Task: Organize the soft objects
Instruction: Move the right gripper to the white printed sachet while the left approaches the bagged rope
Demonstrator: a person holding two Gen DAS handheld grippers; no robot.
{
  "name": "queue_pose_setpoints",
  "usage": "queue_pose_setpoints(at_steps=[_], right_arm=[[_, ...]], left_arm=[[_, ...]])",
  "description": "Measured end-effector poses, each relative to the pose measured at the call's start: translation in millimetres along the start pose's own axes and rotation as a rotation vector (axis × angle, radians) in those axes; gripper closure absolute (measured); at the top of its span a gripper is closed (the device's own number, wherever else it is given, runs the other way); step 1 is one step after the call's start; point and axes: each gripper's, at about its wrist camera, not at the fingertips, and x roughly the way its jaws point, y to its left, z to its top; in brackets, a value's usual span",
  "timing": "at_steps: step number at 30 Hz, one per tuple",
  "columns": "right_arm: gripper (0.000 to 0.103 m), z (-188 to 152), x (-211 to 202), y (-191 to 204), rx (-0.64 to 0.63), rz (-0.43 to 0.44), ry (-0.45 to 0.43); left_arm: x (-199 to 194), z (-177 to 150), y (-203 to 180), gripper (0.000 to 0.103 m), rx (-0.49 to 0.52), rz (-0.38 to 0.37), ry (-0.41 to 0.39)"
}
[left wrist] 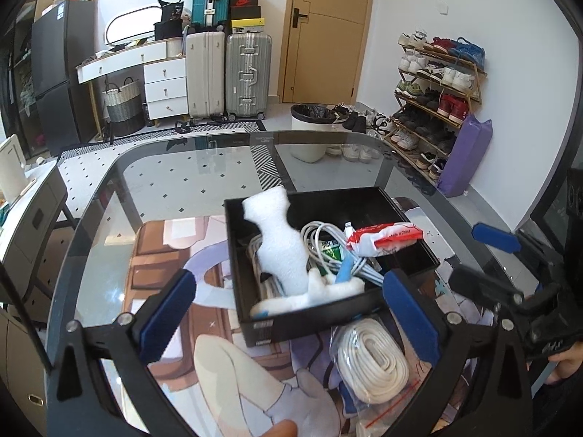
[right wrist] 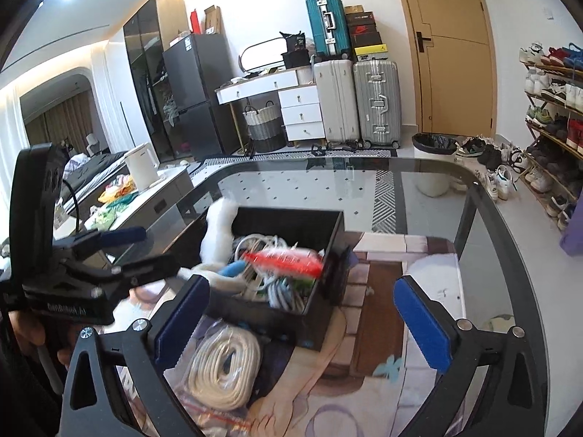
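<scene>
Black box [left wrist: 328, 313] is crammed; glass table [left wrist: 164, 182] beyond lies open.

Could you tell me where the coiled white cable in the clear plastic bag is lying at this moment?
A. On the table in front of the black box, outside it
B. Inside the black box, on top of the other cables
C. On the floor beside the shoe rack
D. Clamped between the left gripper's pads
A: the bagged white cable coil lies on the glass table just outside the near wall of the black box, with no gripper closed on it.
</scene>
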Motion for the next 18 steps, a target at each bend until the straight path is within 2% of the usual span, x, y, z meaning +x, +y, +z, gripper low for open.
queue_pose_setpoints(at_steps=[9,18], right_arm=[[0.001,-24,-23,39,-0.127,-0.006,0.058],[0.001,-55,-40,48,-0.107,-0.002,0.072]], left_arm=[[-28,-26,0,0.000,-0.011,0.002,-0.027],[-47,-53,2,0.000,-0.007,0.022,-0.047]])
